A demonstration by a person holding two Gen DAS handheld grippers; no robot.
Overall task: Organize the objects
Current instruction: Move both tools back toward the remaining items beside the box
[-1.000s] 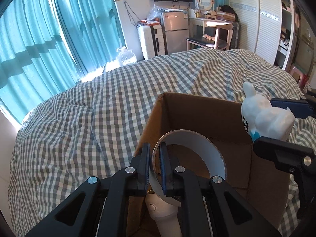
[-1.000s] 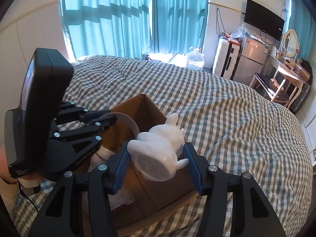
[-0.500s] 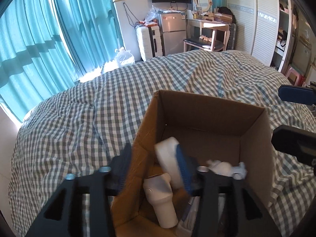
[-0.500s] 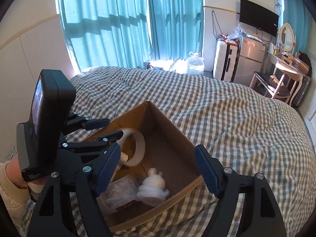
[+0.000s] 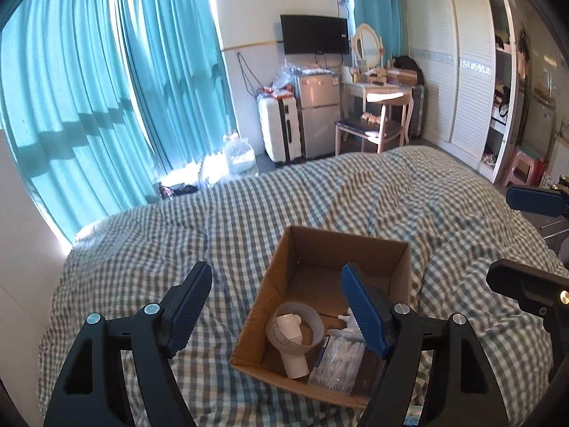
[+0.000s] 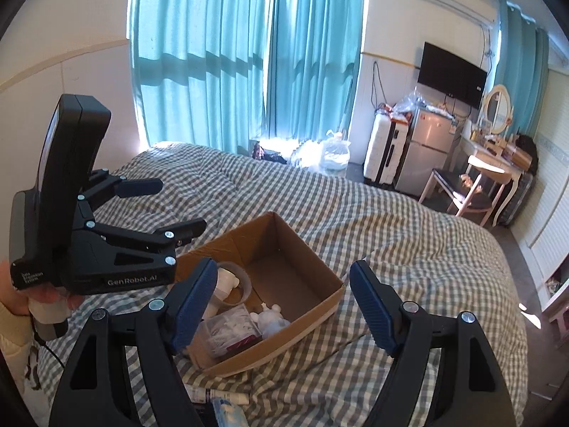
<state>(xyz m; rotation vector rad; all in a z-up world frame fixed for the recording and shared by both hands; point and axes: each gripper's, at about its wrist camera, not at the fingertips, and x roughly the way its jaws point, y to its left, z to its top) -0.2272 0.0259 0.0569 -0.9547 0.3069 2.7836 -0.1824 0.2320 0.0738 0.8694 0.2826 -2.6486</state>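
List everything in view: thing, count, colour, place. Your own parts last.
cardboard box: one, brown, open, on the bed
tape ring: one, white, in the box
white bottle: one, in the box, partly through the ring
clear swab case: one, transparent, in the box
toy figure: one, white, in the box
tubes: at least two, white and bluish, on the bed beside the box
bedcover: one, grey-white check
curtains: teal, at the window
left tongs: one, black with blue pads, open, above the box
right tongs: one, same colours, open, above the box
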